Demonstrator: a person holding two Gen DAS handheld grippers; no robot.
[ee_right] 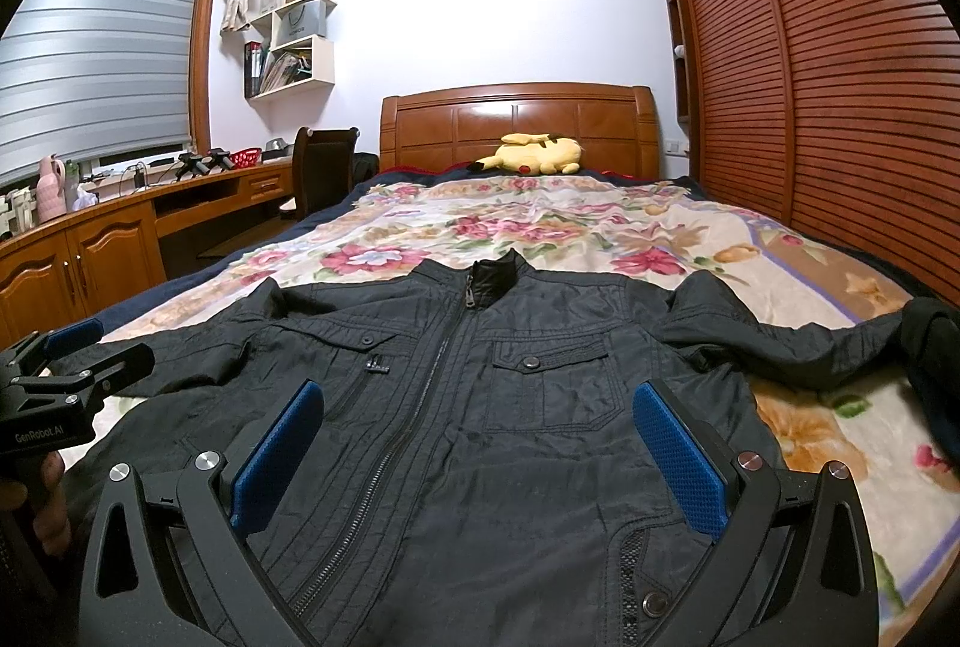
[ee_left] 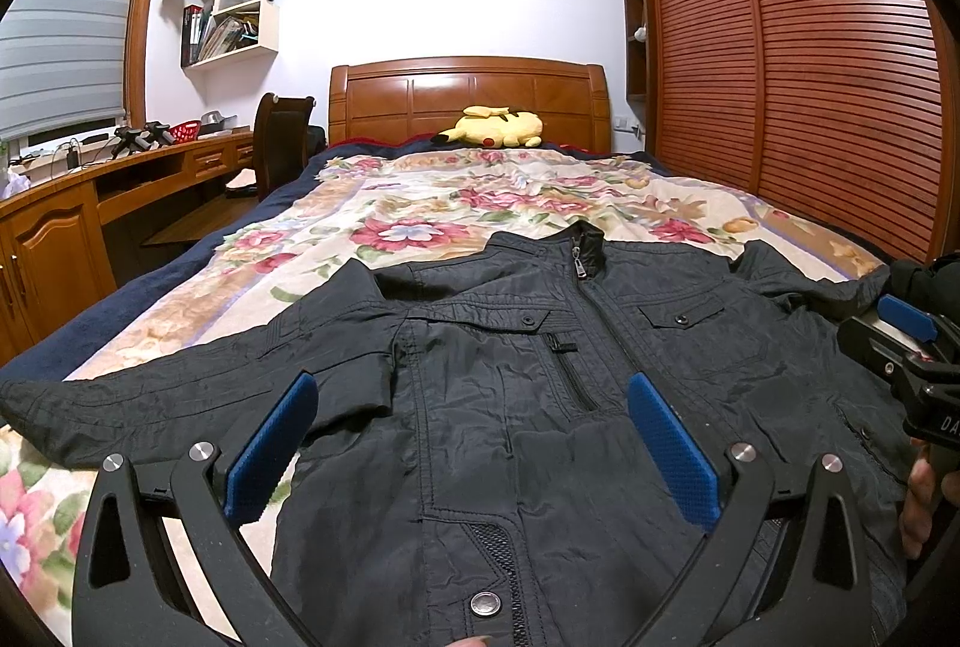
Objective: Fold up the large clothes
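A black zip-up jacket (ee_left: 516,407) (ee_right: 480,407) lies flat and front-up on the flowered bedspread (ee_left: 480,203) (ee_right: 600,227), collar toward the headboard, both sleeves spread sideways. My left gripper (ee_left: 474,395) hovers open over the jacket's lower left half, blue pads wide apart with nothing between them. My right gripper (ee_right: 480,401) hovers open over the lower right half, also holding nothing. Each gripper shows at the other view's edge: the right gripper (ee_left: 912,341) and the left gripper (ee_right: 66,359), with a hand under each.
A yellow plush toy (ee_left: 498,128) (ee_right: 534,155) lies by the wooden headboard (ee_left: 468,98). A slatted wardrobe (ee_left: 798,47) runs along the bed's right side. A desk (ee_left: 90,191) and chair (ee_left: 282,143) stand on the left under wall shelves (ee_left: 234,11).
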